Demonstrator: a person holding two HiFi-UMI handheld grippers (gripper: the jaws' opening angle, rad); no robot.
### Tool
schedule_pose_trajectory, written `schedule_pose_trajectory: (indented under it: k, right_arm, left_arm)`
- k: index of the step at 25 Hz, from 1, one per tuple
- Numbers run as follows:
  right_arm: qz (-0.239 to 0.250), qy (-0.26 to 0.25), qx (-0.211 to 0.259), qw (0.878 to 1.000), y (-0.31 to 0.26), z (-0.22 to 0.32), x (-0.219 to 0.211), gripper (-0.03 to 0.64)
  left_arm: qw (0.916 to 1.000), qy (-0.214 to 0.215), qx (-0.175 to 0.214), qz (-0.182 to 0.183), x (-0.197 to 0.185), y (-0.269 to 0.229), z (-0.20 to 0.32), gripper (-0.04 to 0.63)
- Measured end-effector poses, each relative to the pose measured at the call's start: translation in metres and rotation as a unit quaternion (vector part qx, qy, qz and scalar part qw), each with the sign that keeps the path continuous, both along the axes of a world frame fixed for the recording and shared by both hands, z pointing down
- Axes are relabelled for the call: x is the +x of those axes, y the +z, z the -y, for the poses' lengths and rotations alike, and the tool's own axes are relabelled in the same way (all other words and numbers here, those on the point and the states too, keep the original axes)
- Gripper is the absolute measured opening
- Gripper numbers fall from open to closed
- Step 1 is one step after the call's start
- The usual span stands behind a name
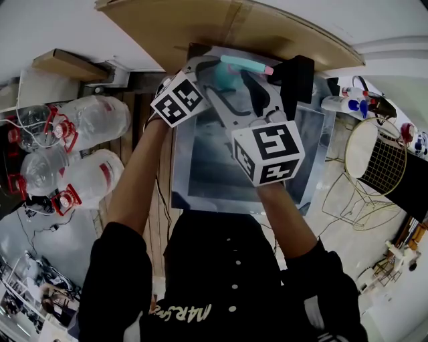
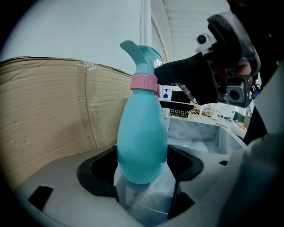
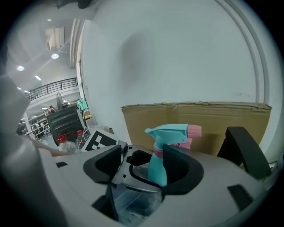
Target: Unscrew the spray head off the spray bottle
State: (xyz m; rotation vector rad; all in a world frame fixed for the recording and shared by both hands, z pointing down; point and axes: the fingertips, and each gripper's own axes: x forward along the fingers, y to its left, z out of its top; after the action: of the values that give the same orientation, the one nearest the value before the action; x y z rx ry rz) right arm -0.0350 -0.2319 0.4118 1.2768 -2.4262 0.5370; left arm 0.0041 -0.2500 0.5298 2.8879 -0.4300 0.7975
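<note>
Spray bottle (image 2: 142, 146): one – teal, upright, clenched low on its rounded body by the left hand-held gripper (image 2: 142, 170), over the far side of the counter (image 1: 207, 174) and in front of the cardboard sheet (image 1: 200, 20). I cannot tell whether its base rests on anything.
Spray head (image 2: 144, 55): one, still screwed on above one pink collar (image 2: 144, 83).
Right hand-held gripper (image 3: 143, 166): released – jaws wide apart at neck level, pressing on nothing.
Hand-held grippers: two, each with one marker cube.
Water jugs (image 1: 97, 117): four by their red handles, on the floor to the left.
Risk, slip: the left grip sits on a smooth, tapering body. A hard twist at the top could spin the bottle in the pads or squeeze it out downward.
Risk, wrong bite: if the right jaws close on the neck or trigger rather than the collar, nothing unthreads, and a pinched trigger may spray.
Risk, tilt: pulling sideways while turning could lever the bottle out of the left jaws.
</note>
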Motion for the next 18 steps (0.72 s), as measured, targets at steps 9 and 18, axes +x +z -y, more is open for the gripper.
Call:
schedule_pose_trajectory:
  k: [9, 18]
  right_arm:
    - [-0.019, -0.001, 0.017, 1.0, 0.001, 0.013, 0.006, 0.293]
    - [-0.052, -0.003, 0.054, 0.997, 0.004, 0.026, 0.008, 0.255]
  left_arm:
    - [1.0, 0.0, 0.0, 0.003, -0.001, 0.0, 0.0, 0.364]
    - [1.0, 0.001, 0.001, 0.005, 0.001, 0.001, -0.001, 0.364]
